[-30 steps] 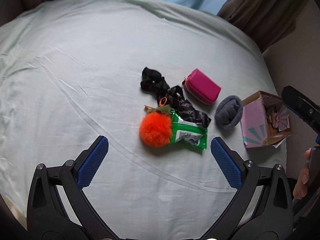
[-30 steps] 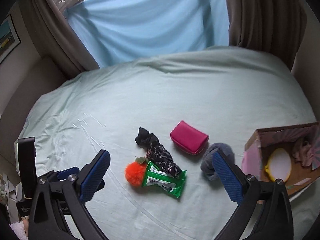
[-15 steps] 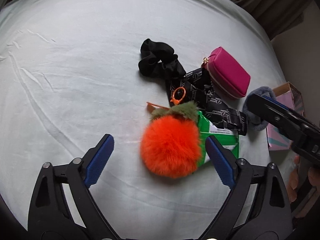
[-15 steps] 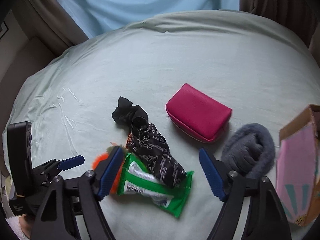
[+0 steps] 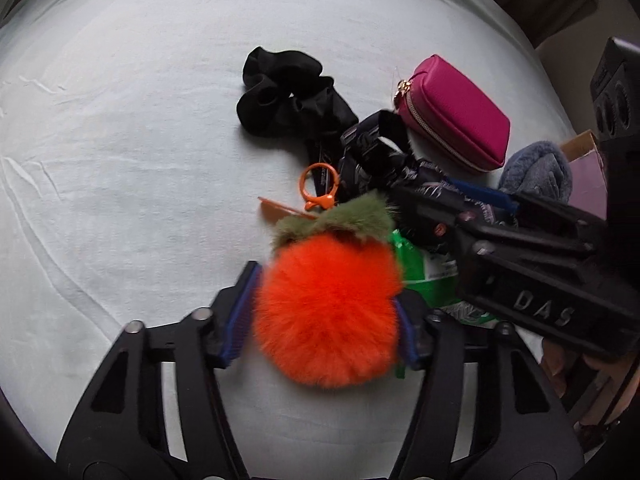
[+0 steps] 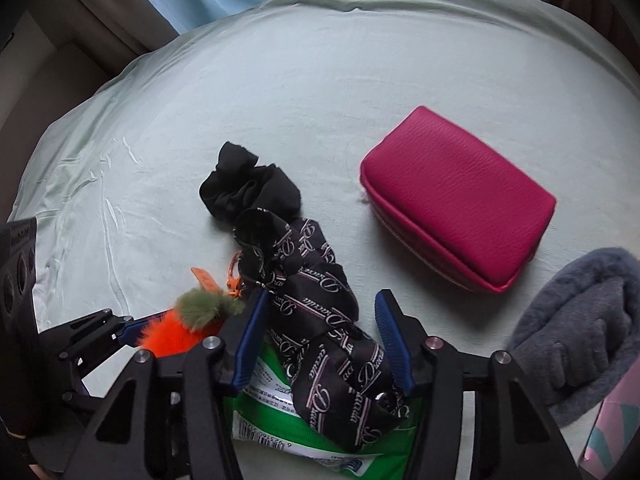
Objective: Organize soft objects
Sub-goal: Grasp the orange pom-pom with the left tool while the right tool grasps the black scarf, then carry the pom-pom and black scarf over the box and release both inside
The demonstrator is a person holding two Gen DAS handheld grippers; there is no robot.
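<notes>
Left gripper point(image 5: 326, 318) fingers pinching orange pompom point(image 5: 326, 316); right gripper point(image 6: 320, 340) fingers spread around patterned scarf point(image 6: 320, 320).

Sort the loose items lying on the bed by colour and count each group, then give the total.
Black: 2 (scrunchie, printed scarf)
Orange: 1 (pompom keychain)
Green: 1 (wipes pack)
Pink: 1 (pouch)
Grey: 1 (fuzzy sock)
Total: 6

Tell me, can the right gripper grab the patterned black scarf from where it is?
Probably yes. The right gripper sits open with its fingers on either side of the patterned scarf, which lies on top of the green packet, uncovered.
</notes>
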